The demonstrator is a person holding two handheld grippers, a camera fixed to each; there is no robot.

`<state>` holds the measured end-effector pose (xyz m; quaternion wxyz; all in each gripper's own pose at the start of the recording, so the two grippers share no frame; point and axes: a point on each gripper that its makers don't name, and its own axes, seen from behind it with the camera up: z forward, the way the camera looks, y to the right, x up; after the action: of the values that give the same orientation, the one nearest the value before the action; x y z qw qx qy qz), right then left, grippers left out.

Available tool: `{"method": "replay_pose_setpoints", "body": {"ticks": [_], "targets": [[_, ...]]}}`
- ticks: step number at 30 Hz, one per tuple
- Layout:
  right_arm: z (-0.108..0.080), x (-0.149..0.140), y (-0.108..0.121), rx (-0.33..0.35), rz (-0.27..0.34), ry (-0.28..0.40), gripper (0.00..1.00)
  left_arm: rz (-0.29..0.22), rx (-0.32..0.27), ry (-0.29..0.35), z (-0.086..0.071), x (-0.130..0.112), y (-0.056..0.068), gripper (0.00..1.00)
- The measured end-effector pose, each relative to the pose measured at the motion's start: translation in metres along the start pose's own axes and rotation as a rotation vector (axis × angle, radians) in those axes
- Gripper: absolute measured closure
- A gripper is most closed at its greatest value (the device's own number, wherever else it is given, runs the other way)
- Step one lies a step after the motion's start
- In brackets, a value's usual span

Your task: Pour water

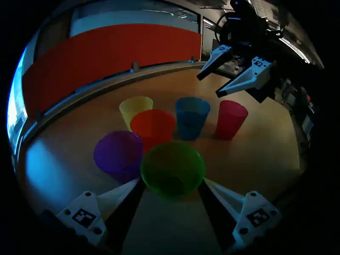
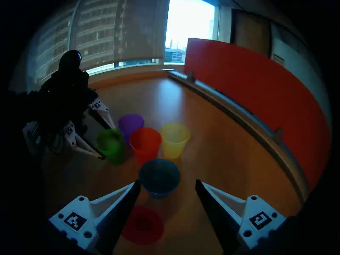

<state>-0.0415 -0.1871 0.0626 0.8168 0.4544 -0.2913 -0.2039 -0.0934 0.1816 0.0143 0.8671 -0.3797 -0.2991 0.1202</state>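
Six cups [image 1: 153, 125] stood close together on the bench [image 1: 259, 157]. The left tool [image 1: 171, 180] was apart, one finger on each side of the green cup [image 1: 173, 170] — touching or not, I could not tell. The right tool [image 2: 167, 182] was apart above the pink cup [image 2: 144, 225], which one finger partly hid. It was too dim to tell if any cup held water.

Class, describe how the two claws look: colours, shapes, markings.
The left claw and right claw match: two white, wedge-shaped fingers with dark inner faces, each bearing a black-and-white square marker and round holes. Their bodies are black, with looped cables.
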Motion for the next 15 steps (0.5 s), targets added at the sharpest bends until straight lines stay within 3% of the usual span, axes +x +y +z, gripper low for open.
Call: {"method": "replay_pose_setpoints", "body": {"ticks": [15], "targets": [[0.0031, 0.0028, 0.0003, 0.001, -0.002, -0.004, 0.00, -0.003, 0.005, 0.008, 0.0058, 0.0042, -0.0026, 0.13]]}}
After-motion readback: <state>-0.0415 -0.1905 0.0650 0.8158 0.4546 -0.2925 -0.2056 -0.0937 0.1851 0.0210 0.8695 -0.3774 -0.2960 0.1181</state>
